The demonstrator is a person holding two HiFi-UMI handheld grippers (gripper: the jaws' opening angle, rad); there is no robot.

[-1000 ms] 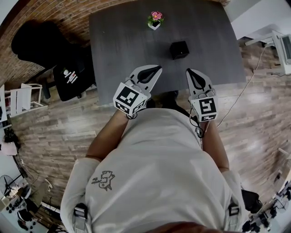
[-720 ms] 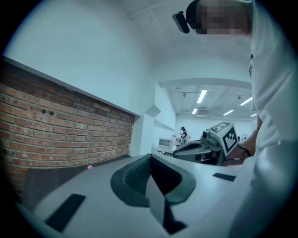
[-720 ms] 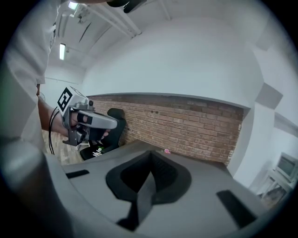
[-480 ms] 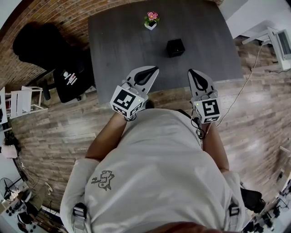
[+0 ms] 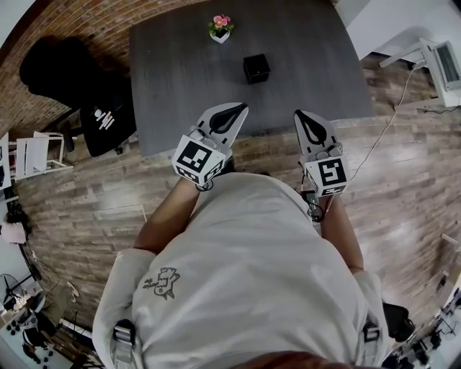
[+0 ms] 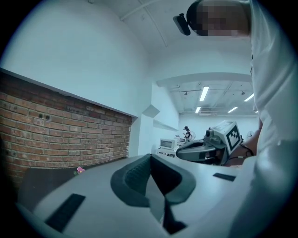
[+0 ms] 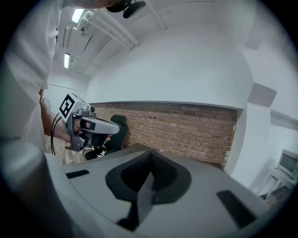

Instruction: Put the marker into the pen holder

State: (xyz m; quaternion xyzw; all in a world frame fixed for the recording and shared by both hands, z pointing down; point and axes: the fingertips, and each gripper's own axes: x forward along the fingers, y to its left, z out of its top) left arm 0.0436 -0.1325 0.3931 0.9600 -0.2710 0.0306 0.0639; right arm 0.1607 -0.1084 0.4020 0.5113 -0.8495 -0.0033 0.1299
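The black cube-shaped pen holder (image 5: 256, 68) stands on the dark grey table (image 5: 180, 79), towards its far middle. No marker shows in any view. My left gripper (image 5: 238, 109) hovers over the table's near edge, shut and empty, its jaws meeting in the left gripper view (image 6: 150, 159). My right gripper (image 5: 302, 115) is beside it at the same edge, also shut with nothing in it (image 7: 150, 157). Both point roughly toward the table, well short of the pen holder.
A small white pot with pink flowers (image 5: 220, 29) sits at the table's far edge. A black office chair (image 5: 108, 122) stands at the left by the brick wall (image 5: 72, 21). A cable (image 5: 389, 137) trails over the wood floor at the right, near a white desk (image 5: 439, 65).
The table, pen holder and flower pot have slid up and left in the head view. Both grippers stay shut, held in front of the body.
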